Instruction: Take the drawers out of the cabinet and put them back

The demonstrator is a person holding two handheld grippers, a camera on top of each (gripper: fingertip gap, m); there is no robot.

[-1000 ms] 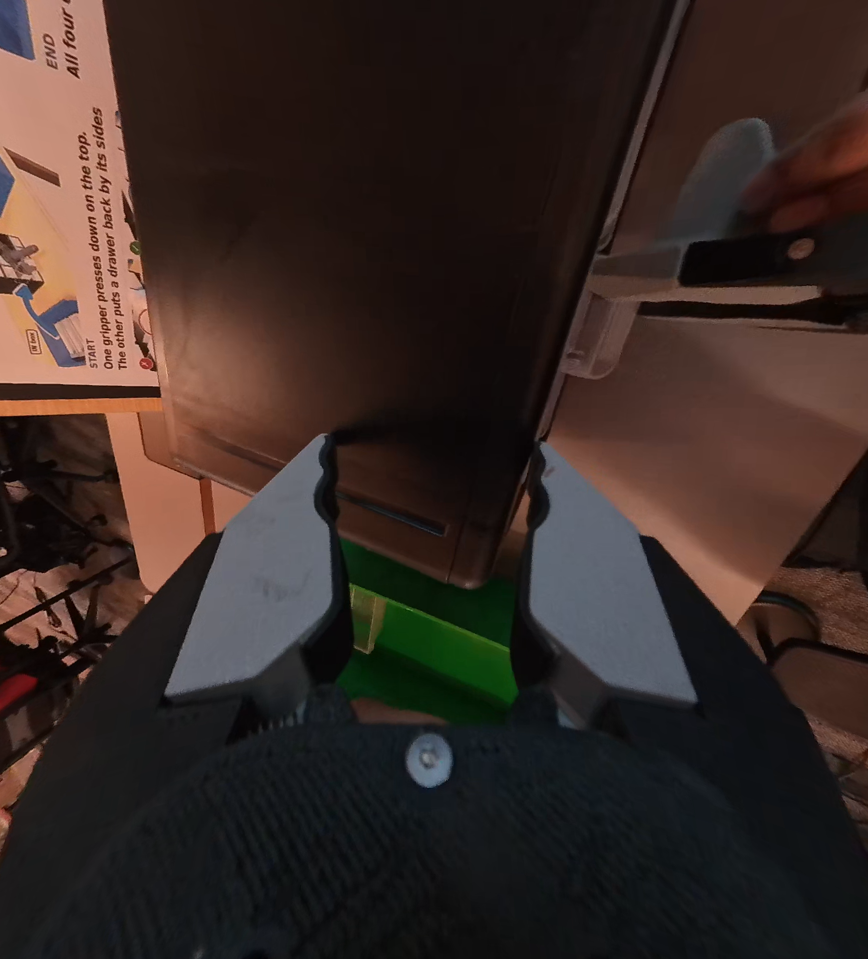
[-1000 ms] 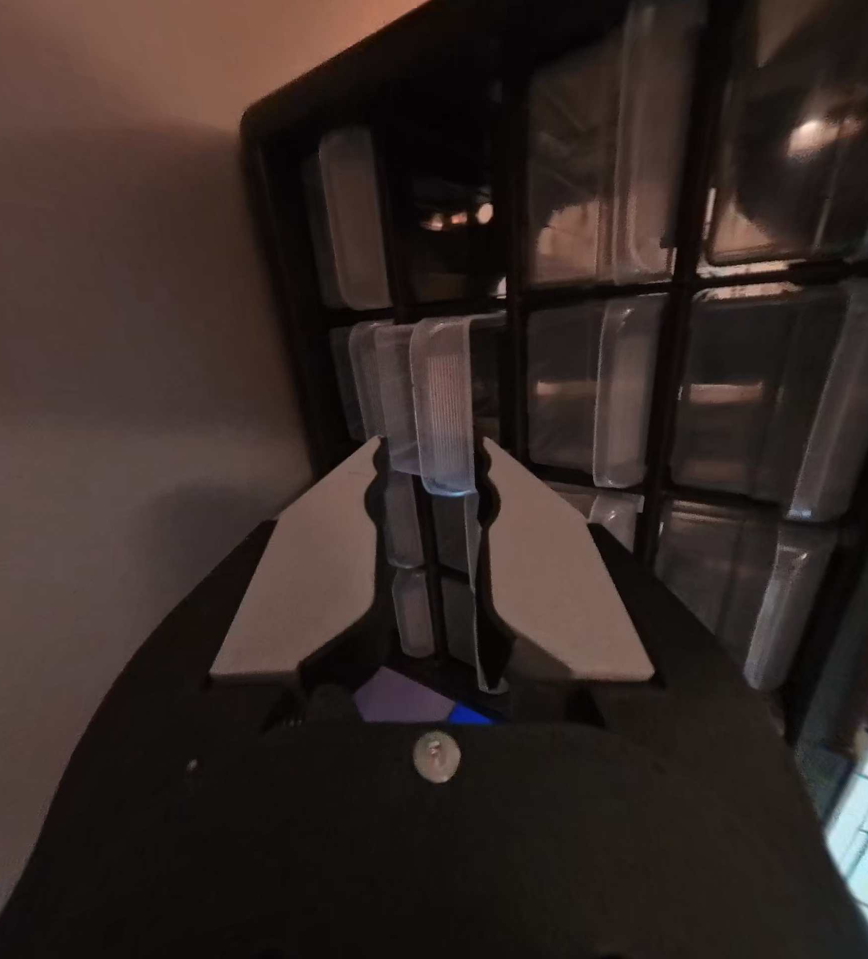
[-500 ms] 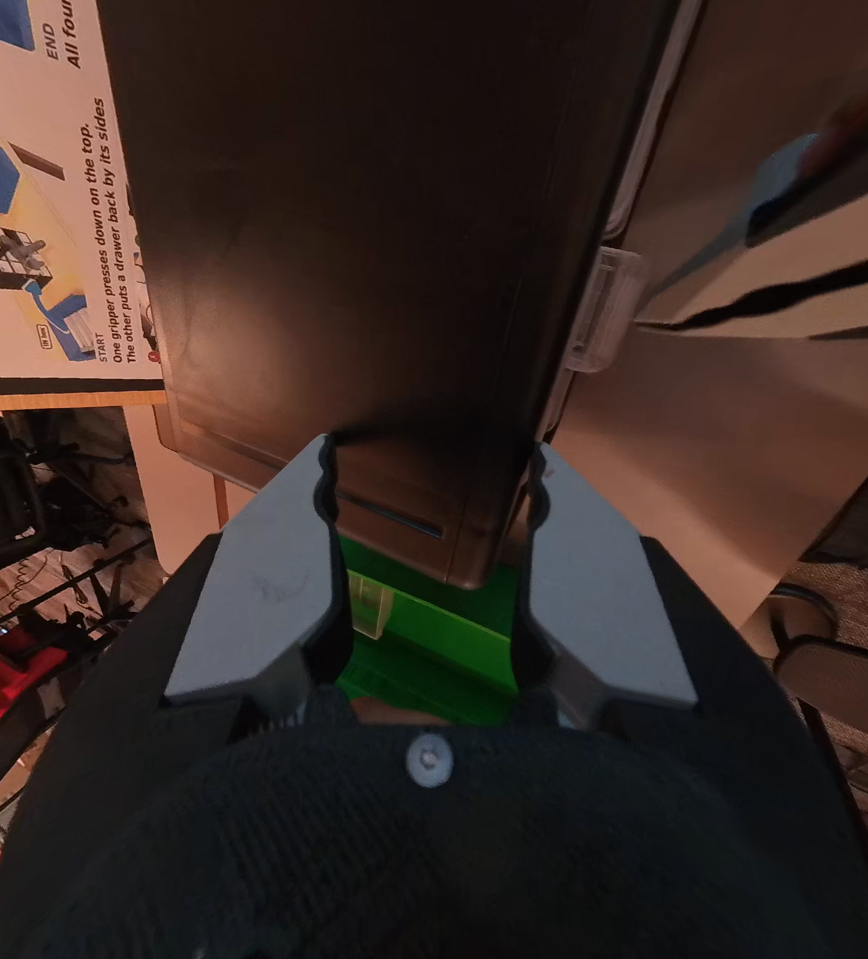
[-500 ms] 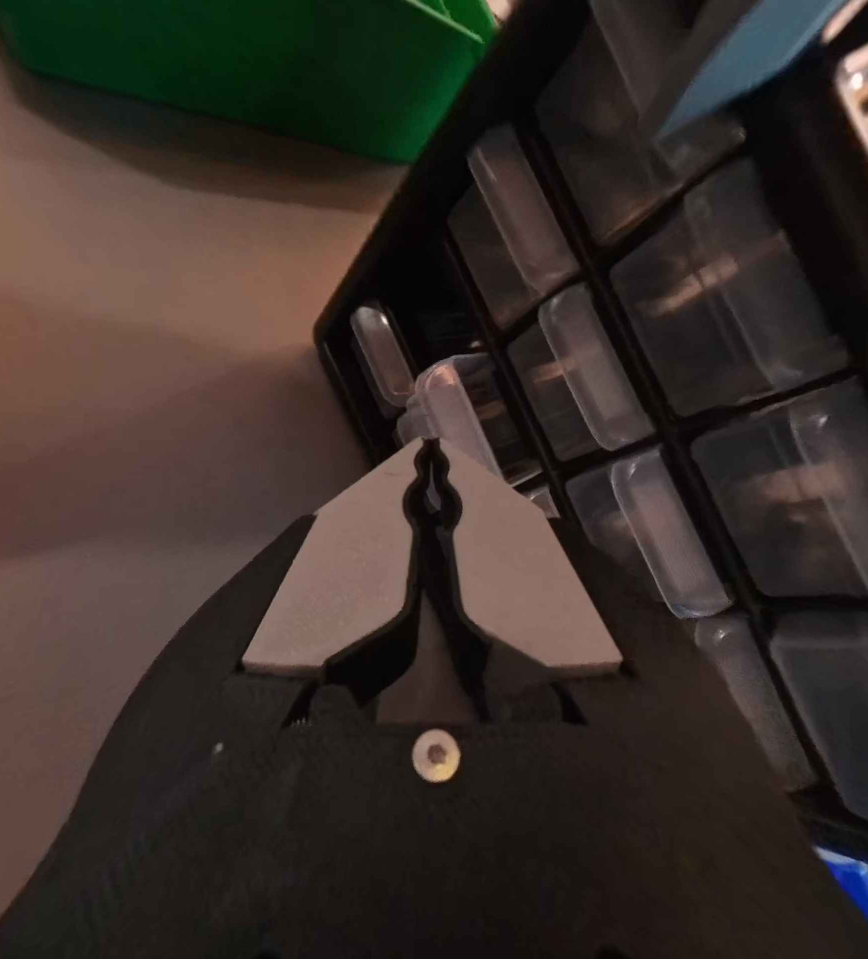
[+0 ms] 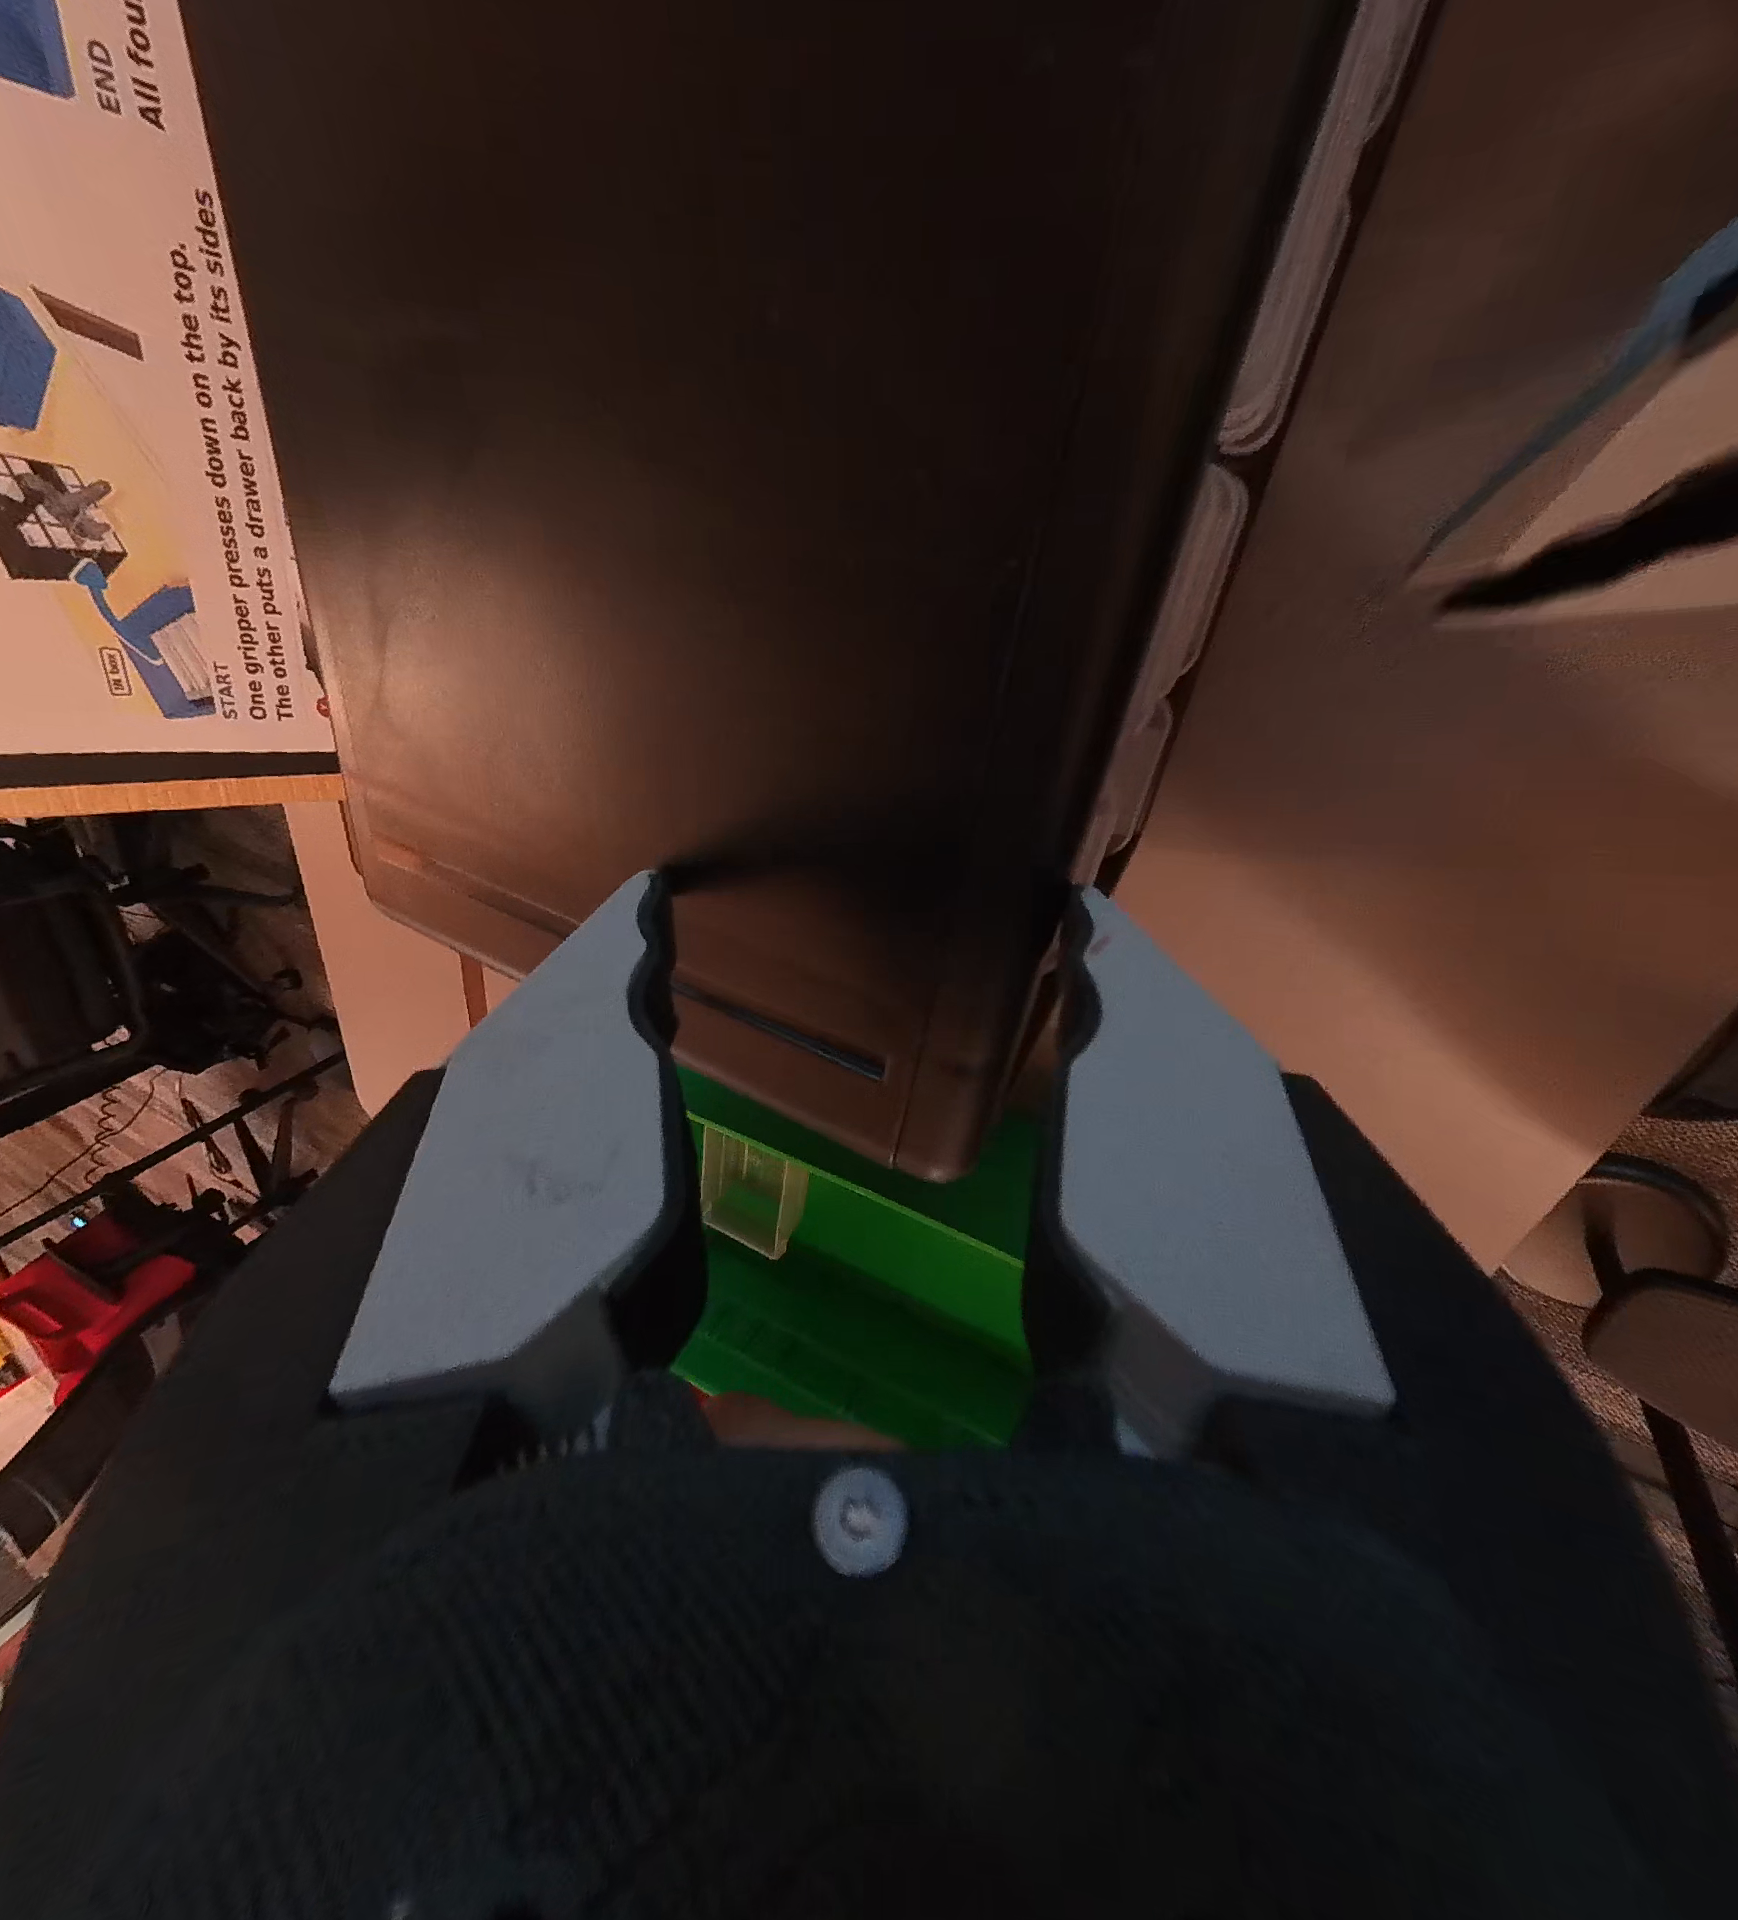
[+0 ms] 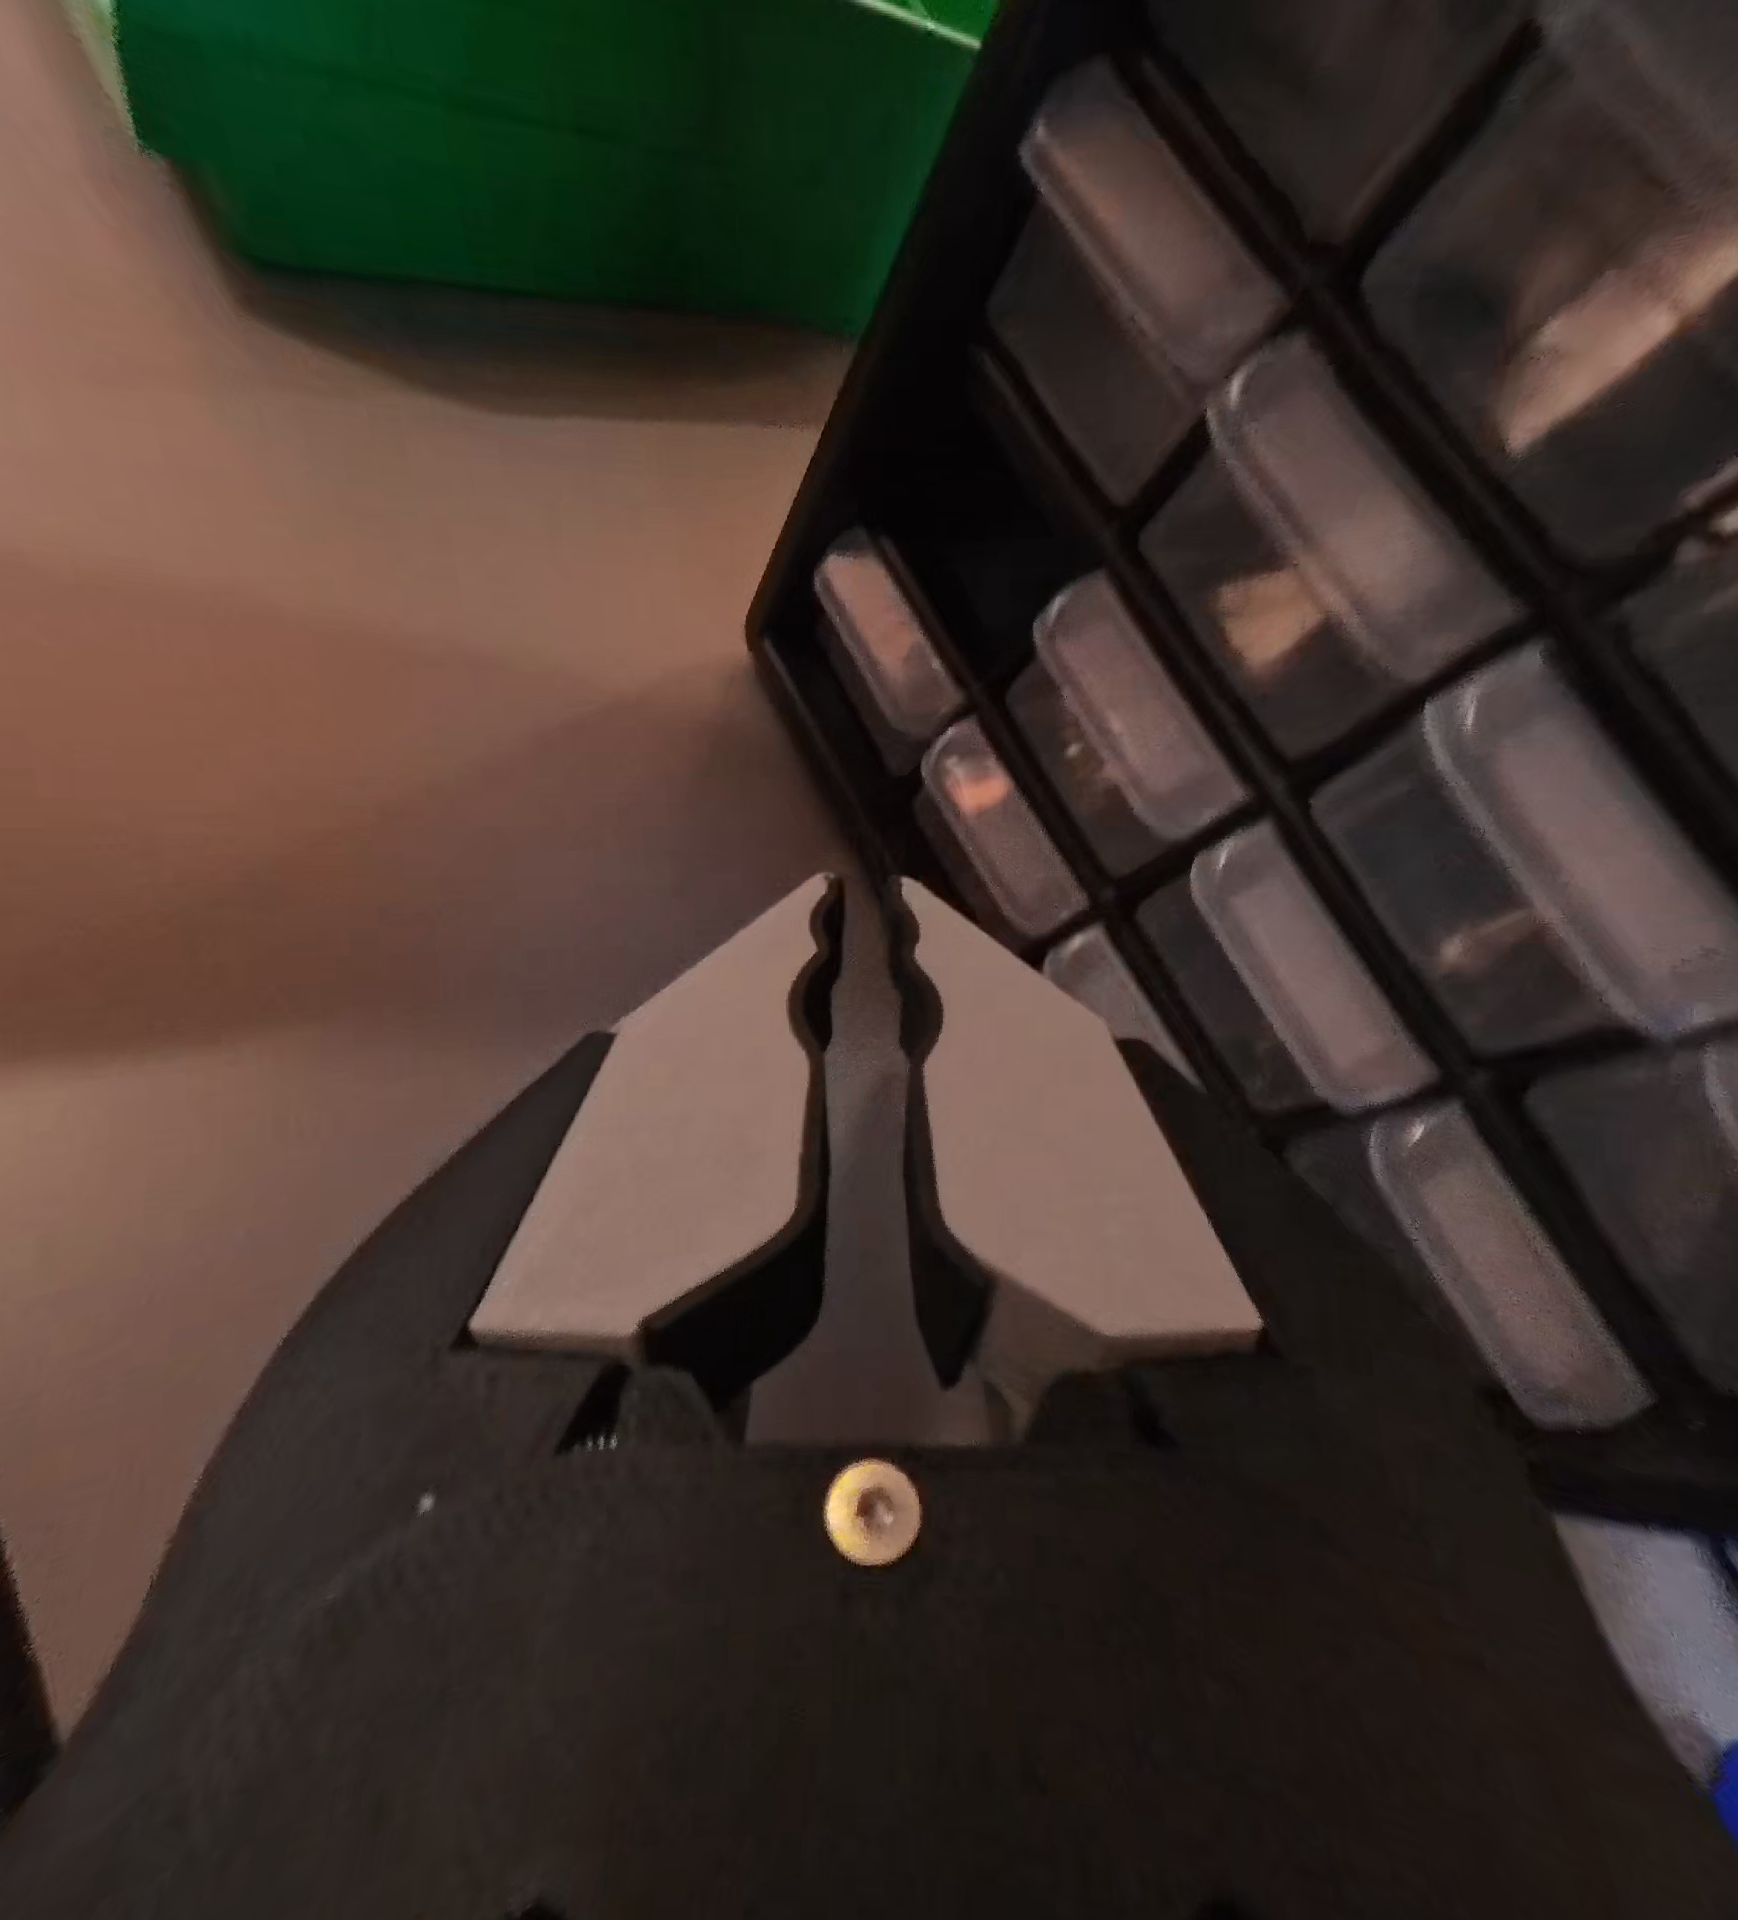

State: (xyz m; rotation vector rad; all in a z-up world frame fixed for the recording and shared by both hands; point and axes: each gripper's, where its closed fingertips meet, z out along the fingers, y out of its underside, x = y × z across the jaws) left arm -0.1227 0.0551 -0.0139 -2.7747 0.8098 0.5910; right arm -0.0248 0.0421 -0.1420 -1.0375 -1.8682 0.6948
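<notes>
A: State the position of each hand-held gripper.

B: The left hand-held gripper [image 5: 860, 904] has its jaws apart, tips pressed on the dark top of the cabinet [image 5: 740, 416]. It holds nothing between them. The right hand-held gripper [image 6: 870, 894] has its jaws nearly together with only a thin gap, and they hold nothing. It points at the lower corner of the cabinet front, which sits at 2 o'clock in the right wrist view.

A: Where are the drawers?

B: The clear drawers [image 6: 1291, 862] sit in the cabinet grid. One cell near the corner, at about 12 o'clock from the right gripper tips, looks dark and may be empty. The view is blurred, so I cannot confirm it. A green bin [image 6: 532, 156] stands on the counter [image 6: 273, 727] at 11 o'clock, just beside the cabinet.

A: How will a drawer handle?

B: Judged from its look, it is thin clear plastic: light, fairly stiff, smooth and likely slippery. Excess clamping force may crack it.

A: Where to take hold?

B: Pinch the raised pull tab on the drawer front to draw it out. Grip the two side walls to return it. Keep the left gripper pressing on the cabinet top, since the light cabinet may slide or tip.
</notes>
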